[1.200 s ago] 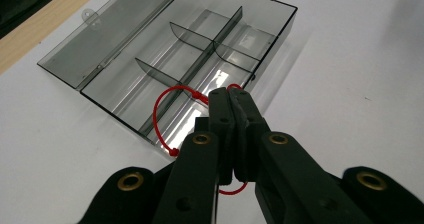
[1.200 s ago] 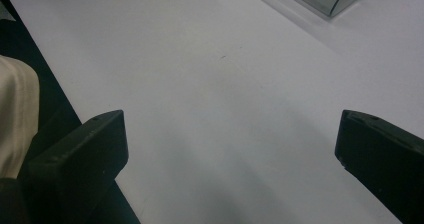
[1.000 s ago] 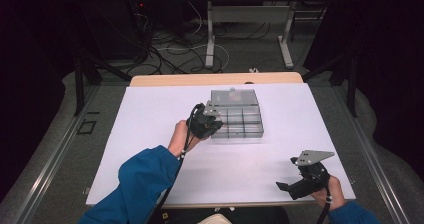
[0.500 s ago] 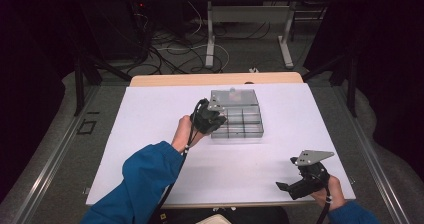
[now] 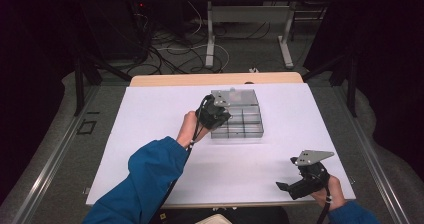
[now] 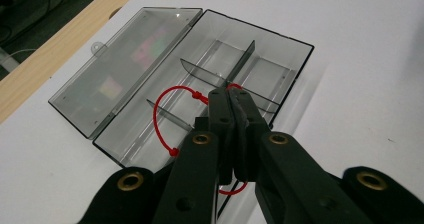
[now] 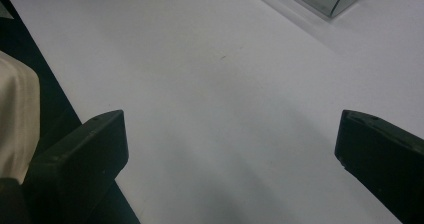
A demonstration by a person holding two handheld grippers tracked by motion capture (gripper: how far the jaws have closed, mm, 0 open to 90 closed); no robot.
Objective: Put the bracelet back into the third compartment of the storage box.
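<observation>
Pinching a red loop (image 6: 167, 115) between jaws pressed together, over the box (image 6: 260, 74) and its dividers. Hanging partly inside a compartment, partly under the left gripper (image 6: 231, 95), whether touching the floor of the box unclear. Lying open, lid (image 6: 125, 71) folded flat toward the far edge of the worktop (image 5: 150, 114), near the middle of that edge. Reaching in from the box's left side in the high view, left gripper (image 5: 216, 115) above its near-left corner. Resting by the near right corner, right gripper (image 5: 300, 184), jaws standing wide apart over bare worktop, holding nothing.
</observation>
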